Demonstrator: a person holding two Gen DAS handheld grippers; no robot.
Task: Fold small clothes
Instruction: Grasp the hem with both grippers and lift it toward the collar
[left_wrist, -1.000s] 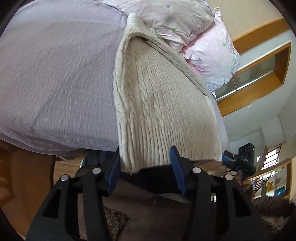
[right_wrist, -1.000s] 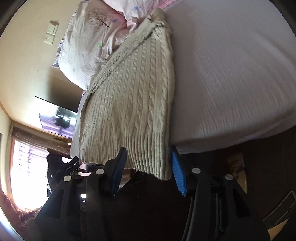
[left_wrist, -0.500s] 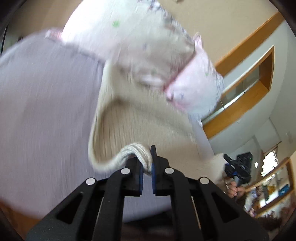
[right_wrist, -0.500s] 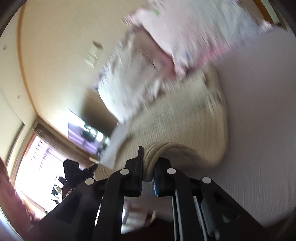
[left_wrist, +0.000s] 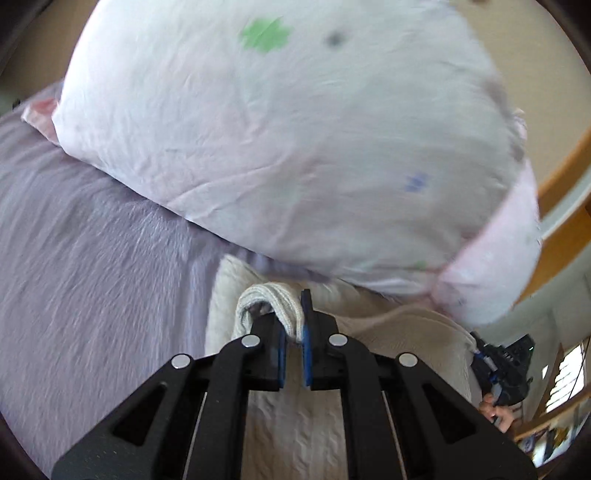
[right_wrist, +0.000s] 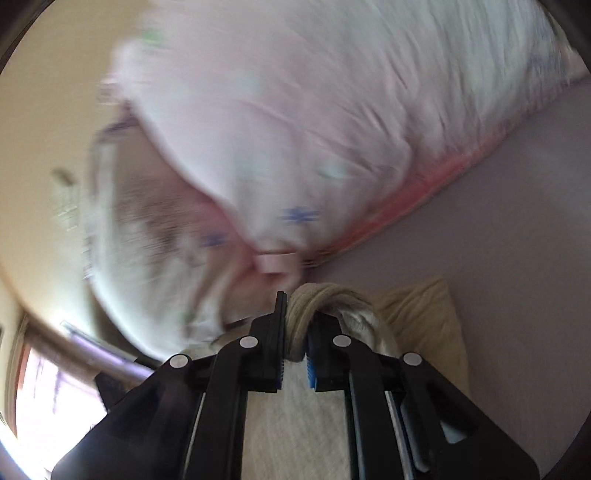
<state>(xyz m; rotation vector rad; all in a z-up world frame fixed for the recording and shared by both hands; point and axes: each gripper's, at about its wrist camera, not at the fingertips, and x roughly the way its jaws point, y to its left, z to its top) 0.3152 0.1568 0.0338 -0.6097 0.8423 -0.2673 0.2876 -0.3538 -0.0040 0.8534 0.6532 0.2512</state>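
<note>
Carrying the hem of the cream cable-knit sweater (left_wrist: 295, 435) toward its collar end, I now have both grippers close under the floral pillow (left_wrist: 295, 140) at the head of the bed. A second ago the sweater lay flat on the lavender bedsheet (left_wrist: 92, 277) with its ribbed hem hanging just over the near edge and both pairs of jaws spread wide on either side of that hem; half a second ago they had already clamped it and were lifting.

Left gripper (left_wrist: 293, 347): jaws nearly closed, a rolled bunch of hem pinched between the blue pads (left_wrist: 306, 332). Right gripper (right_wrist: 295, 347): likewise nearly closed on a bunch of the hem, seen in the right wrist view as a tan loop over the sweater (right_wrist: 417, 317). The right gripper also shows at the far corner in the left wrist view.

I judge the lengthwise fold to be about half made: the lower portion is doubled over the upper, which lies on the sheet just below the pillow (right_wrist: 332, 110). Both views are motion-blurred, so I cannot tell how squarely the edges align. Lowering and releasing remain.
</note>
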